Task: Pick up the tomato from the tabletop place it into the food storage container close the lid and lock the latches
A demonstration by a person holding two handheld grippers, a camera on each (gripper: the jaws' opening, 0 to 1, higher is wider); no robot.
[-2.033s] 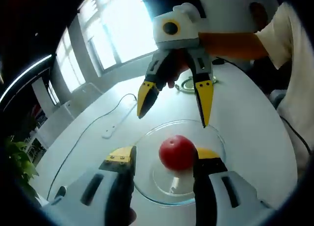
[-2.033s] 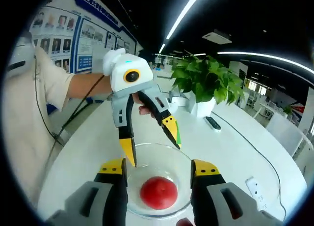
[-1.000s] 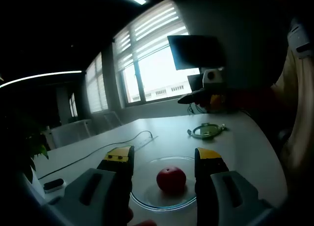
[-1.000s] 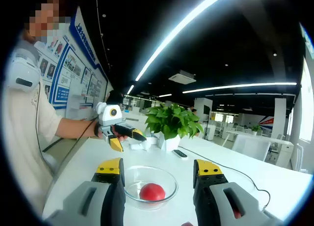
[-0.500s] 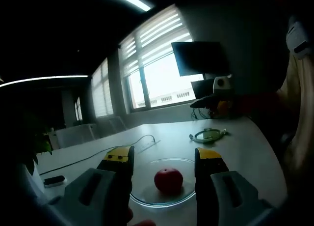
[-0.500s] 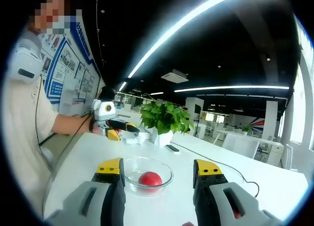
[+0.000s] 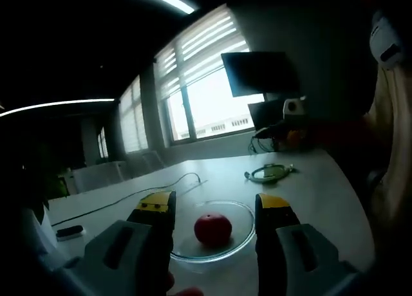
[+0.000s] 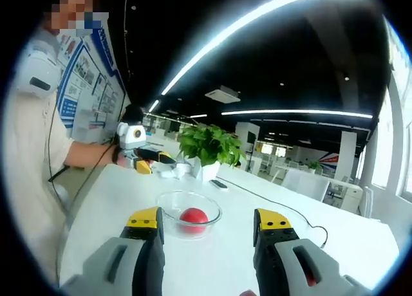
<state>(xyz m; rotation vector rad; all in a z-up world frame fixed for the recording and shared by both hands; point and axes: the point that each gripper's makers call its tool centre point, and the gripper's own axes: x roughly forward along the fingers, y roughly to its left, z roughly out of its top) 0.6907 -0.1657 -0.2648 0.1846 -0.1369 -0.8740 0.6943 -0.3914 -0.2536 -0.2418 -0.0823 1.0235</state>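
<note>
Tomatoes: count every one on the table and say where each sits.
1. The single tomato lies inside the clear glass bowl on the white table; the right gripper view shows the same tomato. None elsewhere, though the claws hide some tabletop.

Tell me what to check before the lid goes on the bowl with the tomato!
1. Tomato inside the glass container: ok.
2. Left gripper fingers open and empty: ok.
3. Right gripper fingers open and empty: ok.
4. Lid found, lying on the table past the container: ok.
5. Lid on the container: not ok.
6. Latches locked: not ok.
</note>
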